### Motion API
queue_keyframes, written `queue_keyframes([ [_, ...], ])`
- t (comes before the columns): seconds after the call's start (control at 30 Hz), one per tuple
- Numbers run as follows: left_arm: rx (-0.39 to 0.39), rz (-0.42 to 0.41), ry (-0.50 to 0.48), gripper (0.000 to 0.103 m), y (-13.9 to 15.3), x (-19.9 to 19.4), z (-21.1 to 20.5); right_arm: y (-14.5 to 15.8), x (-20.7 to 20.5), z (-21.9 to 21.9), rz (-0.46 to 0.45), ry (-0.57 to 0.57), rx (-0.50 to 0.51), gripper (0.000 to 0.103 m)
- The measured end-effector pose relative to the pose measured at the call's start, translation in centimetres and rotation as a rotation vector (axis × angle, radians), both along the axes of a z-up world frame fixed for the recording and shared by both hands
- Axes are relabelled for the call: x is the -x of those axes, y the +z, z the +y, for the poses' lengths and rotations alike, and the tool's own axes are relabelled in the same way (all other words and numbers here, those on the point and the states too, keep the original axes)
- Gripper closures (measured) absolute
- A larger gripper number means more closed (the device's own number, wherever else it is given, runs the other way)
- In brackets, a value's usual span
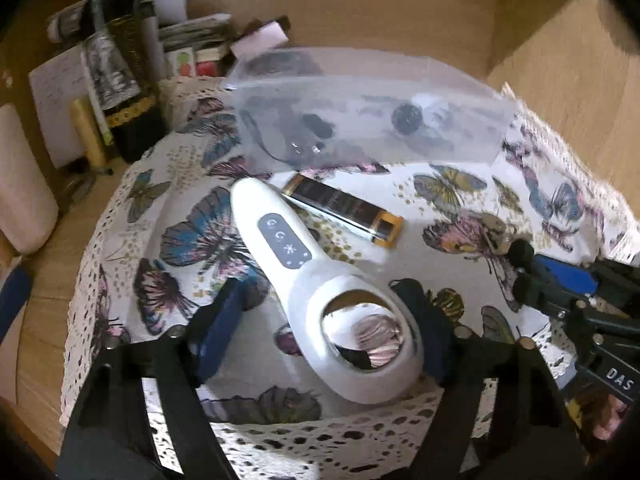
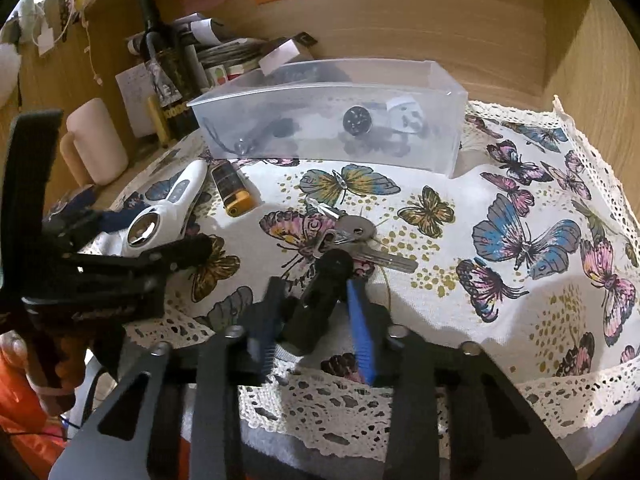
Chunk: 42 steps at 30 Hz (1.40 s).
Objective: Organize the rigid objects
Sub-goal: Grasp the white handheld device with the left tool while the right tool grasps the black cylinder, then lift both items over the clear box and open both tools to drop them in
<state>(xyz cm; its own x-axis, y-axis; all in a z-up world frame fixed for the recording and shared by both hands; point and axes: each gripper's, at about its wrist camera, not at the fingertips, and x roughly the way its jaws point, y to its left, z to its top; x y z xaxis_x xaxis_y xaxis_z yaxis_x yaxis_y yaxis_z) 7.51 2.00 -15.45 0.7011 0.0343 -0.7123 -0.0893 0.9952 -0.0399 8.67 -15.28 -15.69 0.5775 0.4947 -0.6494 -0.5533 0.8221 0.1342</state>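
left gripper (image 1: 320, 316) astride white device (image 1: 320, 280)

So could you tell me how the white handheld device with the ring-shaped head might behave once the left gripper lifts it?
The white plastic device looks rigid, so it probably won't flex. Its glossy curved shell may slip between the left gripper's fingers, which straddle the ring head. The long handle pointing away could make it tilt.

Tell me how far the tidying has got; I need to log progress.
Done: small dark items already lie in the translucent plastic bin. In hand: the left gripper brackets the white handheld device with a ring-shaped head, fingers apart; the right gripper grips a black fob beside the silver keys. Left: the black-and-gold rectangular lighter on the butterfly-print cloth.
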Motion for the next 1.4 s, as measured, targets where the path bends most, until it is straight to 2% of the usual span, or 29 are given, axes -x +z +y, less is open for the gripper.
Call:
queue_keyframes([
  [0.03, -0.003, -0.005, 0.007, 0.052, 0.0, 0.2, 0.2, 0.0, 0.0, -0.1, 0.001, 0.0, -0.001, 0.078],
  [0.2, -0.001, -0.021, 0.027, 0.06, 0.1, 1.4, 1.6, 0.3, 0.0, -0.5, -0.007, -0.013, -0.006, 0.083],
  [0.4, -0.033, -0.055, 0.027, 0.061, 1.0, 3.6, 2.2, 1.3, 0.1, -1.0, -0.035, -0.029, -0.02, 0.083],
  [0.5, -0.075, -0.103, 0.02, 0.061, 2.2, 4.9, 2.0, 1.9, 0.2, -1.1, -0.057, -0.037, -0.022, 0.083],
  [0.7, -0.086, -0.175, -0.01, 0.062, 5.0, 6.0, 1.9, 3.5, 0.0, -1.7, -0.102, -0.053, -0.039, 0.083],
  [0.97, -0.016, -0.207, -0.047, 0.062, 7.7, 4.0, 2.6, 6.6, -0.4, -2.2, -0.189, -0.078, -0.068, 0.083],
  [1.1, -0.022, -0.229, -0.052, 0.062, 8.8, 2.7, 2.4, 8.1, -1.0, -2.3, -0.223, -0.083, -0.083, 0.083],
  [1.4, 0.031, -0.244, -0.113, 0.062, 11.8, 0.3, 2.7, 11.1, -2.3, -1.6, -0.303, -0.068, -0.087, 0.083],
])
